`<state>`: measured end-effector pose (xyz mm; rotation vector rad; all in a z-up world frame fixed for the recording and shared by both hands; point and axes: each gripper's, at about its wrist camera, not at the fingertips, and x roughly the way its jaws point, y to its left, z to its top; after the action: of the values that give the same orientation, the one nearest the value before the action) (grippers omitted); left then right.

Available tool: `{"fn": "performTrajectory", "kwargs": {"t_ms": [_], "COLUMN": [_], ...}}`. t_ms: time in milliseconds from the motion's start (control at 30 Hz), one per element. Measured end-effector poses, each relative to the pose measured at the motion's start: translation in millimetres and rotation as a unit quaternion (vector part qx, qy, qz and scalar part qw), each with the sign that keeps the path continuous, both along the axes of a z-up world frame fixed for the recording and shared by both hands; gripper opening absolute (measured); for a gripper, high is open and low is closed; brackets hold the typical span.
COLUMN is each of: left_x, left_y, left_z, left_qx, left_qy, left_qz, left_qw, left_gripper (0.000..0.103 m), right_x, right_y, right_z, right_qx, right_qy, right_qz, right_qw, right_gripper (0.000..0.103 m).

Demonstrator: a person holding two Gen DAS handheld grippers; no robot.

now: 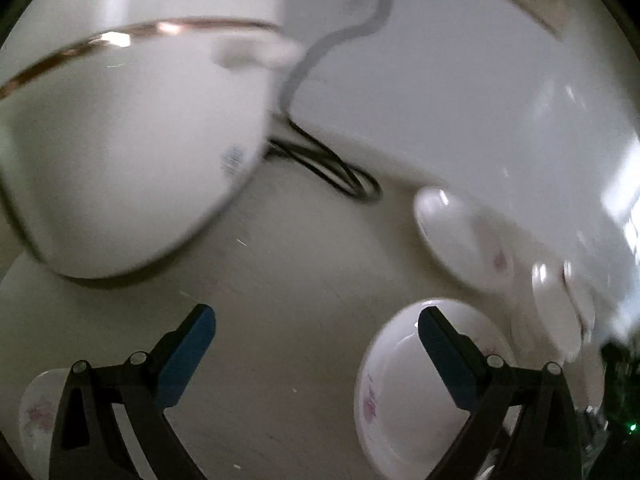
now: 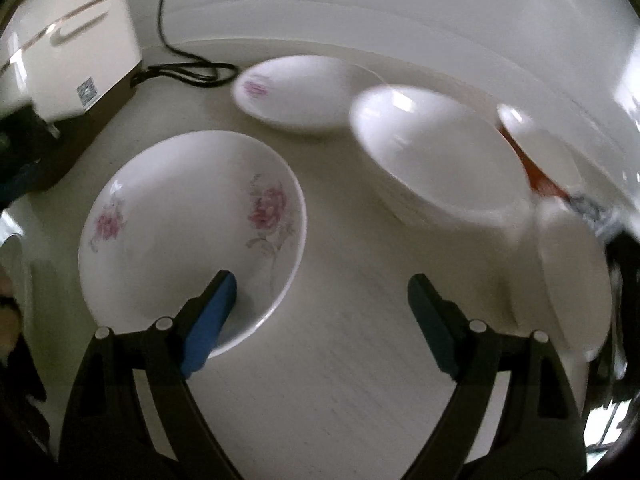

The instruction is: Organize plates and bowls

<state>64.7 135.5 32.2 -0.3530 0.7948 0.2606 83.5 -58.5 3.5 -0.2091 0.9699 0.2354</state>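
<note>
Left tool (image 1: 316, 328): jaws stand wide, nothing between them; it points down at bare tabletop (image 1: 288, 264), with a small floral dish (image 1: 396, 384) under its right finger. Judged to be between grasps.
Right tool (image 2: 322, 294): jaws wide and empty; the left finger (image 2: 218, 300) hangs over the near inner rim of the floral plate (image 2: 188, 216), the right finger over bare tabletop. Whether the pad touches the plate cannot be told.
Floral plate: lies flat and upright near the left of the right wrist view, apart from the other crockery. The straddling of its rim suggests it is the next piece to be taken by the edge.
Second floral dish (image 2: 296, 92): sits beyond the plate, near the cable (image 2: 188, 70), unstacked.
Plain bowl (image 2: 436, 160): tilted, resting toward the right; blurred. Further white pieces (image 2: 572, 276) stand on edge beside it, apparently in a rack, which would be the sorting place; the rack itself is not clearly seen.
Appliance (image 1: 120, 120): white body with a copper band, at the left, its cable trailing across the tabletop; not part of the task.
Progress: judged early to middle; several pieces lie loose.
Risk: an edge grip on a shallow glazed plate may slip; the cable lies near the far dish.
</note>
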Motion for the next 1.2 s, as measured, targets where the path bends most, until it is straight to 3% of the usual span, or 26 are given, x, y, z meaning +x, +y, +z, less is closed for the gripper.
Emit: {"fn": "performTrajectory", "kwargs": {"t_ms": [100, 167, 233, 300, 400, 467, 500, 567, 633, 700, 900, 1100, 1200], "left_x": [8.1, 13.8, 16.6, 19.4, 19.7, 18.8, 18.1, 16.3, 14.7, 9.6, 10.7, 10.3, 9.2], "left_y": [-19.7, -22.3, -21.8, -27.9, -34.3, -43.2, -48.8, -57.2, -60.7, -60.8, -61.6, -62.6, -65.3], "left_z": [-10.4, -18.1, -29.0, -28.0, -30.0, -30.0, -30.2, -29.6, -28.8, -27.3, -27.9, -24.6, -24.6], "left_qx": [0.031, 0.021, -0.021, 0.004, 0.024, 0.026, 0.029, 0.027, 0.029, 0.033, 0.038, 0.042, 0.049], "left_qy": [0.035, 0.057, 0.078, 0.078, 0.081, 0.071, 0.067, 0.057, 0.051, 0.048, 0.043, 0.042, 0.041], "left_qz": [-0.031, -0.048, -0.071, -0.07, -0.075, -0.099, -0.112, -0.131, -0.14, -0.138, -0.133, -0.132, -0.132], "left_qw": [0.9984, 0.997, 0.9942, 0.9945, 0.9936, 0.9921, 0.991, 0.9893, 0.9885, 0.9887, 0.9894, 0.9894, 0.9891], "left_gripper": [0.102, 0.102, 0.1, 0.096, 0.083, 0.063, 0.059, 0.036, 0.03, 0.028, 0.028, 0.028, 0.028], "right_x": [-7.1, -17.3, -21.9, -18.6, -10.6, -3.7, 0.5, 4.3, 6.2, 3.3, 3.8, 5.4, -1.4], "right_y": [-23.7, -34.4, -40.3, -40.5, -40.6, -43.0, -42.0, -42.0, -37.9, -35.1, -38.6, -52.3, -47.2], "right_z": [-0.8, 2.1, 2.7, 4.3, 4.7, 4.2, 3.2, 2.2, 1.3, -1.2, -5.0, -7.6, -5.3], "right_qx": [0.027, 0.065, 0.122, 0.14, 0.153, 0.175, 0.184, 0.2, 0.204, 0.193, 0.208, 0.242, 0.21], "right_qy": [0.01, 0.018, 0.029, 0.033, 0.039, 0.047, 0.051, 0.056, 0.051, 0.036, 0.038, 0.07, 0.062], "right_qz": [-0.017, -0.018, -0.005, -0.005, -0.006, -0.004, -0.001, 0.006, 0.018, 0.022, 0.023, 0.033, 0.044], "right_qw": [0.999, 0.998, 0.992, 0.99, 0.987, 0.983, 0.982, 0.978, 0.978, 0.98, 0.977, 0.967, 0.975], "right_gripper": [0.088, 0.085, 0.077, 0.056, 0.05, 0.047, 0.045, 0.044, 0.041, 0.032, 0.024, 0.024, 0.024]}}
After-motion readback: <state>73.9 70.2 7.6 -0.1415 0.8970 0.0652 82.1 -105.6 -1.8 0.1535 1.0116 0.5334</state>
